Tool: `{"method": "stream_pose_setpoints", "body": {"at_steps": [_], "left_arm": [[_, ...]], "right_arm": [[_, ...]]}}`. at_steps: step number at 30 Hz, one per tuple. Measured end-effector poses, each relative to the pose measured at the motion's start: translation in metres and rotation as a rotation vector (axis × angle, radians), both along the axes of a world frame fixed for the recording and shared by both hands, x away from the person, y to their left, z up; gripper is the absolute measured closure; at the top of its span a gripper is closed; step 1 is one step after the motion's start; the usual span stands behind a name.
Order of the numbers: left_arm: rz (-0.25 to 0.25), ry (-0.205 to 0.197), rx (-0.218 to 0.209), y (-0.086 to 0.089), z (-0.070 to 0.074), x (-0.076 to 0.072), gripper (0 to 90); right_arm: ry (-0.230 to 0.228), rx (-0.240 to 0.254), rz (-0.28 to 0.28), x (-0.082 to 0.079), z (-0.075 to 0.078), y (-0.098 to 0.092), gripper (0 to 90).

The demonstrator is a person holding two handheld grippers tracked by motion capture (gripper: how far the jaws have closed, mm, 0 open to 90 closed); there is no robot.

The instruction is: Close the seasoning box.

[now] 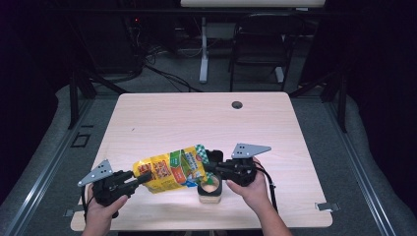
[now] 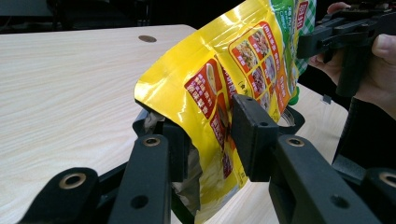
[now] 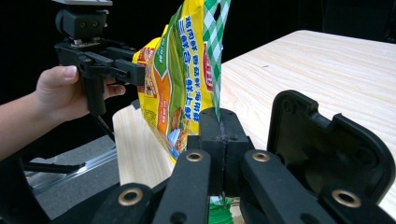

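A yellow printed pouch [image 1: 169,169] with a green checked top hangs tilted between both grippers, above the table's front edge. My left gripper [image 1: 142,178] is shut on its yellow lower end [image 2: 224,70], the jaws [image 2: 210,135] pinching the foil from both sides. My right gripper [image 1: 209,167] is shut on the green checked corner [image 3: 212,56], with its jaws [image 3: 218,128] pressed together. A small beige container [image 1: 210,192] with a round opening stands right under the pouch's green end. Its dark rim [image 2: 292,119] peeks out behind the pouch.
A black lid-like piece [image 3: 327,140] stands upright beside my right jaws. The light wooden table [image 1: 196,123] has a cable hole [image 1: 237,104] at the back. A dark chair [image 1: 260,44] and a white desk leg [image 1: 203,54] stand beyond the table.
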State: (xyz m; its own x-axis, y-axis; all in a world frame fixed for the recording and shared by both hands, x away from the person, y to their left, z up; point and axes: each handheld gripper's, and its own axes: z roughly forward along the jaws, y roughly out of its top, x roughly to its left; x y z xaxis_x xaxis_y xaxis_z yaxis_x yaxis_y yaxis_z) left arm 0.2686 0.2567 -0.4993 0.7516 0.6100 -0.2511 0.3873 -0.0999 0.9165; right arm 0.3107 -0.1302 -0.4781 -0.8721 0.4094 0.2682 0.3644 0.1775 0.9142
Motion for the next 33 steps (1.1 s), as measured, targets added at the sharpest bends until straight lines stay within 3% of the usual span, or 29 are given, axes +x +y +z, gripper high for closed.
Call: {"method": "stream_pose_setpoints", "body": {"at_steps": [12,19,33], "left_arm": [[0.003,0.015,0.007,-0.001,-0.005,0.002,68.5],[0.003,0.020,0.003,0.002,-0.006,0.003,68.2],[-0.002,0.030,0.024,0.000,-0.010,0.005,64.2]], "right_arm": [[0.072,0.057,0.043,0.009,-0.008,0.001,89.3],[0.079,0.091,0.049,0.012,-0.006,0.004,90.0],[0.052,0.079,0.032,0.011,0.001,0.005,90.0]]}}
